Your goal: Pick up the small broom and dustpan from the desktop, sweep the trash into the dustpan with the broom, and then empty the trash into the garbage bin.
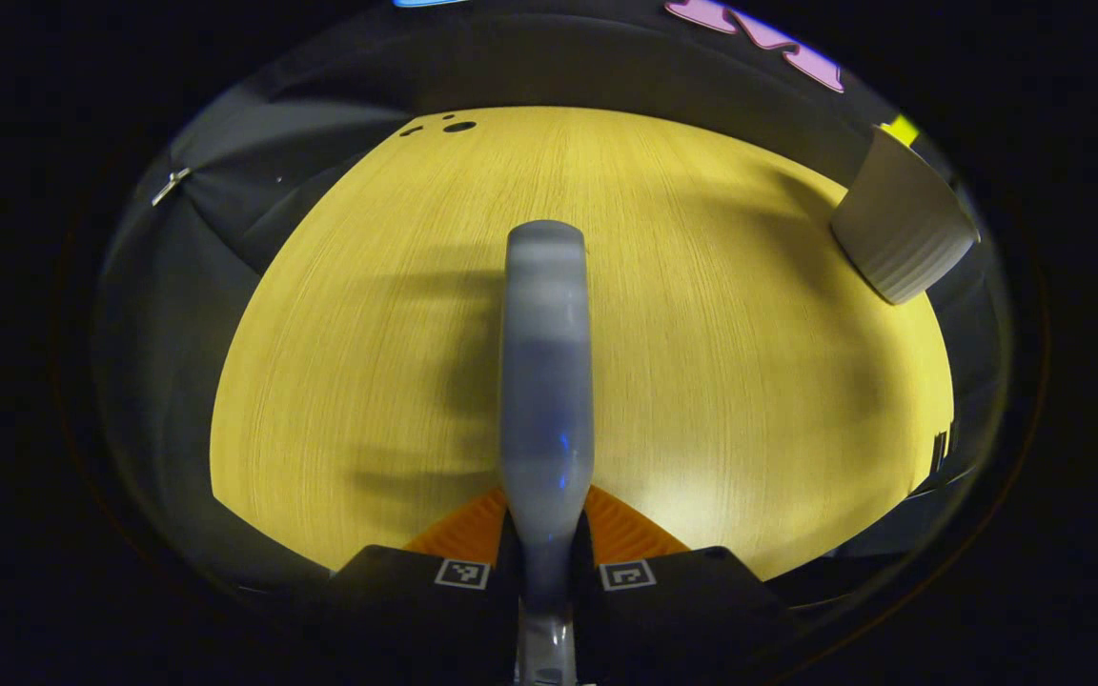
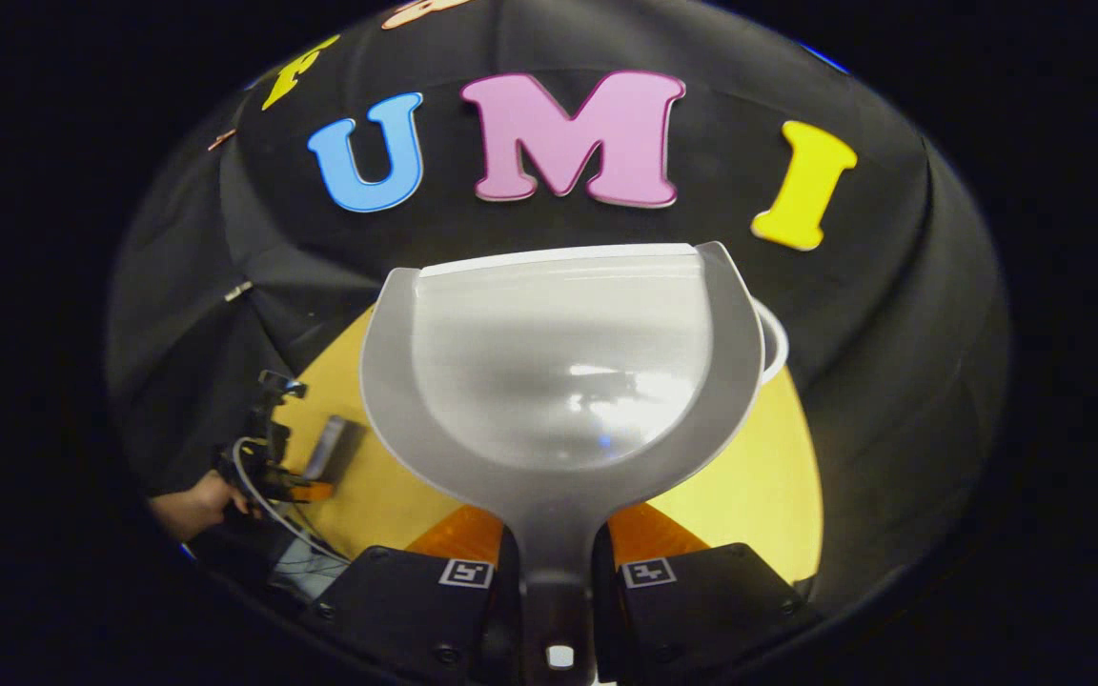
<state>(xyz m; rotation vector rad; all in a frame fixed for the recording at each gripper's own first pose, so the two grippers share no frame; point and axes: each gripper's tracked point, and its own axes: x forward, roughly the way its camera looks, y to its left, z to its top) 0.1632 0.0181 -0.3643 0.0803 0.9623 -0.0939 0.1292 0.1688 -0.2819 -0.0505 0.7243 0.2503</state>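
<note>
Both tools are picked up. Left tongs clamp the small broom, held over the bare desk. Right tongs clamp the dustpan by its handle; the pan looks empty, raised near the white garbage bin. No trash visible; sweeping or emptying status unclear. No labels legible on the tools.

surface: yellow wood-grain table | on it: pale ribbed bin, at far right edge
</note>
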